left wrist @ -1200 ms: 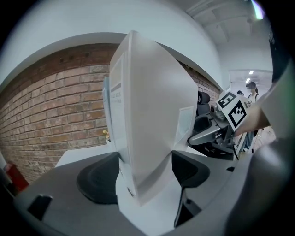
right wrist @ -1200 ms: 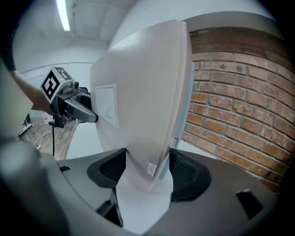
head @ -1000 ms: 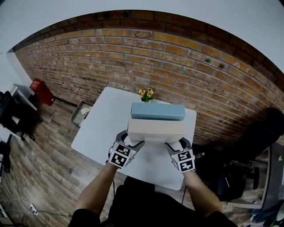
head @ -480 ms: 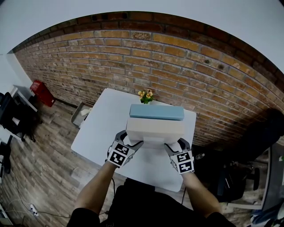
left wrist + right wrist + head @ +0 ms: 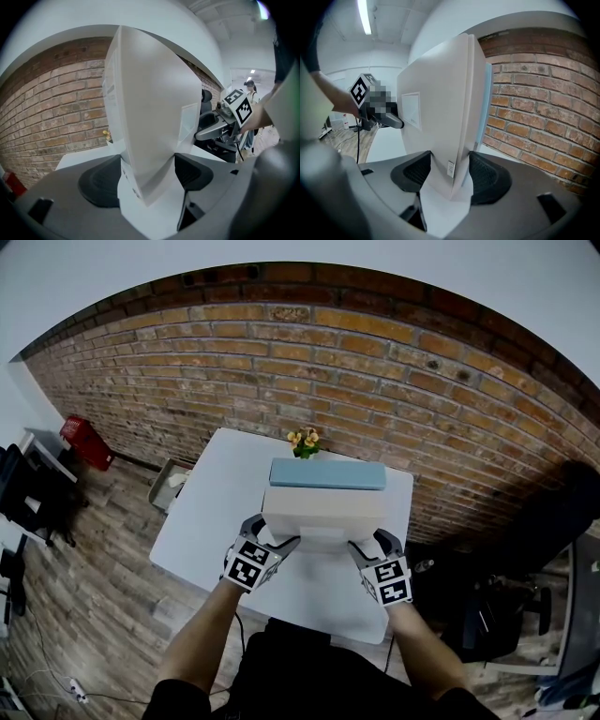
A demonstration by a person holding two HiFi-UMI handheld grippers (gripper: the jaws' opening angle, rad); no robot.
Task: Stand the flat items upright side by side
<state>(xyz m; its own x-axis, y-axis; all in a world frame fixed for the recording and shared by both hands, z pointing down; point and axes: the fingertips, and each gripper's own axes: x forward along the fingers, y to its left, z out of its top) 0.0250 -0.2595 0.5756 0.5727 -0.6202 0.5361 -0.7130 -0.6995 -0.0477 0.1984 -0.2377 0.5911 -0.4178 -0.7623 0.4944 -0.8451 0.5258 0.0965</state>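
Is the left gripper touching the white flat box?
Touching. Left gripper view: the left gripper has both pads pressed against the white flat box.

white box (image 5: 325,513) 1 | blue box (image 5: 327,473) 1 | flowers (image 5: 304,440) 1 | tools (image 5: 278,539) (image 5: 365,543) 2

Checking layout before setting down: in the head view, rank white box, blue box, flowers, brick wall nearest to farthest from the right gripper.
1. white box, between the jaws of the right gripper, which have just been closing on it.
2. blue box, directly behind it.
3. flowers, at the far edge of the table.
4. brick wall, beyond the table.
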